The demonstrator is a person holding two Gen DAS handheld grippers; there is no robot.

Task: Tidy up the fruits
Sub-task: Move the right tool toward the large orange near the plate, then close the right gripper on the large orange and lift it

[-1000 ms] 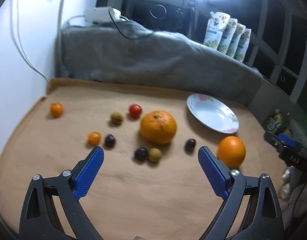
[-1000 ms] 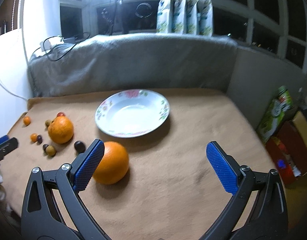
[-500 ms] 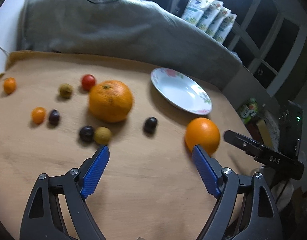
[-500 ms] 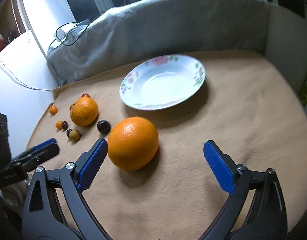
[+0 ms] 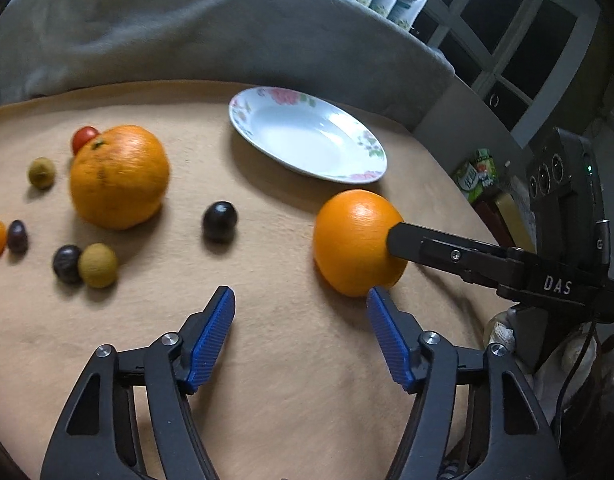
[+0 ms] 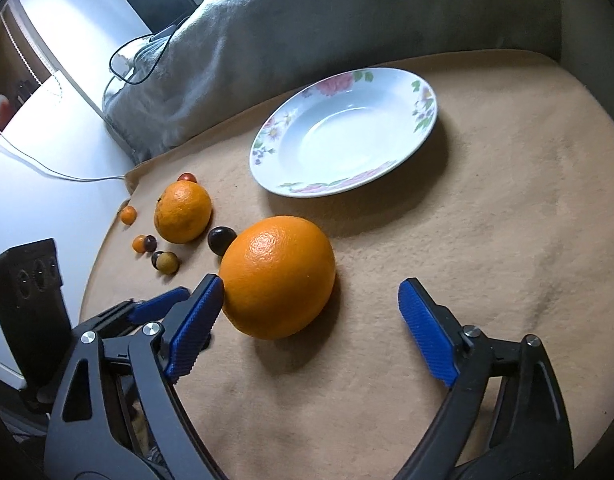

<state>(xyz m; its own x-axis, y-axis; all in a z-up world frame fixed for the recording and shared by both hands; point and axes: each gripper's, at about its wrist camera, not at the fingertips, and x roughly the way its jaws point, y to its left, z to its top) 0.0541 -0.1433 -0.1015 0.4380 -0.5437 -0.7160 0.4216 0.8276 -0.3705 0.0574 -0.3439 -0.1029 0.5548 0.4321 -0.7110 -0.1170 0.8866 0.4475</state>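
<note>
Plate (image 6: 425,94) empty, all fruit on the desk; right tool (image 6: 311,314) spread and closing around the orange (image 6: 277,276) at plate's 7 o'clock, left tool (image 5: 299,328) narrowing on nothing, so sorting is barely begun.

Home: blanket-covered table (image 6: 487,240), floral plate (image 6: 423,116)

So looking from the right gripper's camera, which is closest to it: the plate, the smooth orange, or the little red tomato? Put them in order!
1. Smooth orange: nearest, sitting just ahead of the right gripper, close to its left jaw.
2. Plate: farther back, toward the right.
3. Red tomato: farthest, back left, peeking out behind the bumpy orange.
</note>
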